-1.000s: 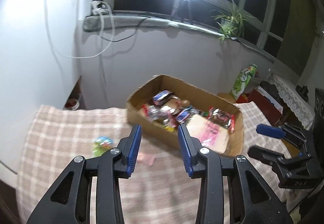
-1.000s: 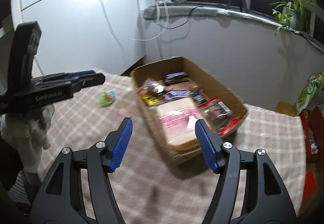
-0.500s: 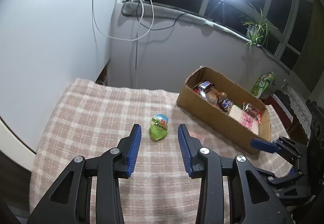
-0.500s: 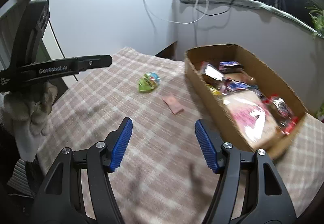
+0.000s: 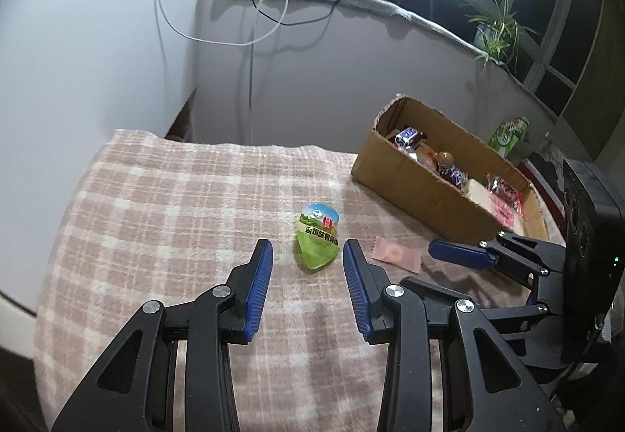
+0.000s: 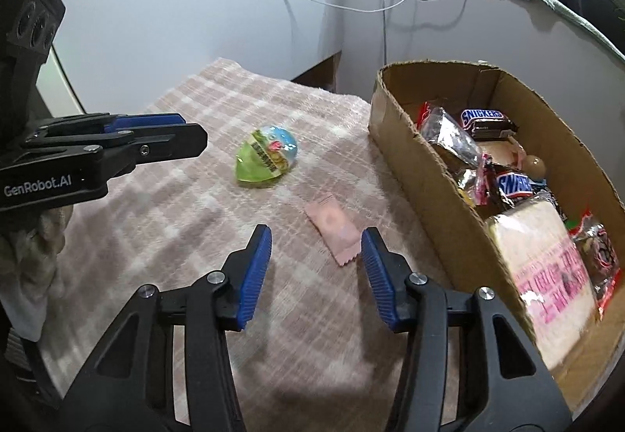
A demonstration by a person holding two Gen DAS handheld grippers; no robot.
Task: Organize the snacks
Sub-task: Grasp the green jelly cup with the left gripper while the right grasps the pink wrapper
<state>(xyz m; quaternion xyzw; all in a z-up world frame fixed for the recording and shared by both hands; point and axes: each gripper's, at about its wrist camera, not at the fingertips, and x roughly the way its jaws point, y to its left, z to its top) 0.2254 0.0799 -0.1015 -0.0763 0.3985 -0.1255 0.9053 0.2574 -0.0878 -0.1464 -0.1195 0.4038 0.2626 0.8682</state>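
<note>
A green snack pouch (image 5: 317, 238) (image 6: 268, 157) lies on the checked cloth (image 5: 175, 221). My left gripper (image 5: 308, 256) is open, its blue pads straddling the pouch's near end without touching it. A flat pink sachet (image 6: 335, 229) (image 5: 396, 254) lies to the pouch's right. My right gripper (image 6: 316, 240) is open just short of the sachet, which lies closer to the right pad. A cardboard box (image 6: 425, 174) (image 5: 414, 186) holds several snacks, among them Snickers bars (image 6: 486, 120) and a pink-printed pack (image 6: 547, 268).
The cloth-covered table (image 6: 218, 96) ends at a white wall behind and at the left. White cables (image 5: 258, 22) hang from the window sill. A green carton (image 5: 508, 131) stands beyond the box. A gloved hand (image 6: 27, 268) holds the left gripper.
Both grippers swung left from the box and came down toward the cloth. The left now straddles the green pouch; the right has closed in on the pink sachet.
</note>
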